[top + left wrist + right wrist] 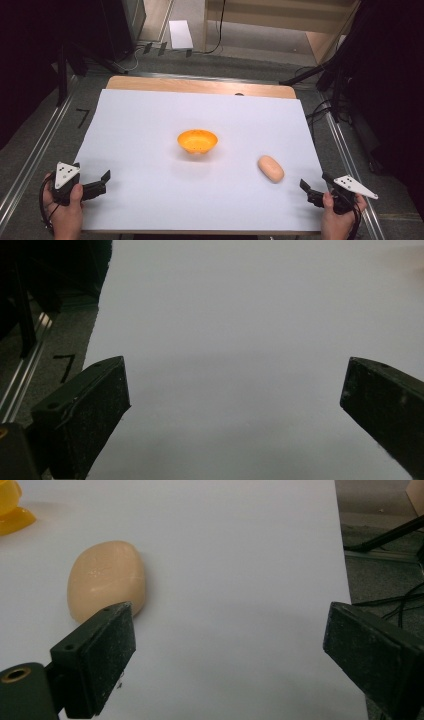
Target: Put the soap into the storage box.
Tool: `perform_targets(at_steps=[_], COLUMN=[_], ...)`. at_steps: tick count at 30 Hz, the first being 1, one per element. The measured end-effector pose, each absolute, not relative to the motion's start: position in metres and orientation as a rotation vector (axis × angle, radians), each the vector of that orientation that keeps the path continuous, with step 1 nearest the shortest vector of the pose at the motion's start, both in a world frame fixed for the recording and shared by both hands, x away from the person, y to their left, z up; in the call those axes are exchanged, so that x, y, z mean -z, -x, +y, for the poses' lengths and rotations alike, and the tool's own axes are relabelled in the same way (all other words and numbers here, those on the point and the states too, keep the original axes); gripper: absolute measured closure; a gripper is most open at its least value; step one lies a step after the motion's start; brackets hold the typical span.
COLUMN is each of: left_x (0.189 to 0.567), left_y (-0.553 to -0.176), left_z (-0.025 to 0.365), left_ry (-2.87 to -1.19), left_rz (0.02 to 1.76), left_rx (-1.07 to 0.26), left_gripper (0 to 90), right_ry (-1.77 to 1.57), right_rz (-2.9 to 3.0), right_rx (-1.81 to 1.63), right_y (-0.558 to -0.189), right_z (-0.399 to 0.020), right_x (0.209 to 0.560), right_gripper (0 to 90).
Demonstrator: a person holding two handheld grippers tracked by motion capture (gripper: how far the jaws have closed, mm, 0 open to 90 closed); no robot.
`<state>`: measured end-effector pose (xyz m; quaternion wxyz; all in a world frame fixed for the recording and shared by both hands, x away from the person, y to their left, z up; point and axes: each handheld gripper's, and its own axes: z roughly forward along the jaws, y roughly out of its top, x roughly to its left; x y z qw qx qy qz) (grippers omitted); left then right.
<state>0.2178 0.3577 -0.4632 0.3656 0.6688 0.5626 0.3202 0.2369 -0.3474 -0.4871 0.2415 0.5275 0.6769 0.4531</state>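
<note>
Near the desk's (150, 130) right front corner, your right claw (227, 650) gapes wide and empty just short of the peach bun (270, 168), placed for pickup. Your left claw (102, 181) waits wide at the opposite corner, leaving the orange bowl (197, 141) clear at centre.

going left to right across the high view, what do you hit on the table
left tongs → orange bowl → peach oval soap-like lump → right tongs

A black mark shaped like the numeral 7 (83, 116) stands on the grey floor left of the table.
</note>
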Motion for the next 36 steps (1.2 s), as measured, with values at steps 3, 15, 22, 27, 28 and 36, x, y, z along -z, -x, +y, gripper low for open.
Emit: perform_targets(at_steps=[3, 15, 22, 27, 28, 36], left_x=[0.463, 0.463, 0.463, 0.463, 0.463, 0.463], left_y=[-0.218, -0.218, -0.219, -0.219, -0.219, -0.219], left_z=[0.358, 0.357, 0.357, 0.357, 0.357, 0.357], left_ry=[-1.721, -1.724, -1.731, -1.732, -1.732, -1.736], left_rz=[1.447, 1.450, 1.452, 1.453, 1.456, 1.452], left_rx=[-0.823, -0.822, -0.823, -0.824, -0.824, -0.824], left_gripper=[0.0, 0.0, 0.0, 0.0, 0.0, 0.0], right_ry=[-1.441, -1.477, -1.476, -1.471, -1.471, -1.474], right_rz=[1.851, 1.973, 2.086, 2.203, 2.203, 2.303], right_rx=[-1.241, -1.064, -0.975, -0.951, -0.951, -0.821], right_y=[-0.237, -0.244, -0.251, -0.258, -0.258, -0.270], right_z=[-0.347, -0.338, -0.327, -0.313, -0.313, -0.289], right_x=[0.487, 0.483, 0.472, 0.464, 0.464, 0.452], right_gripper=[4.2, 0.3, 0.0, 0.0, 0.0, 0.0])
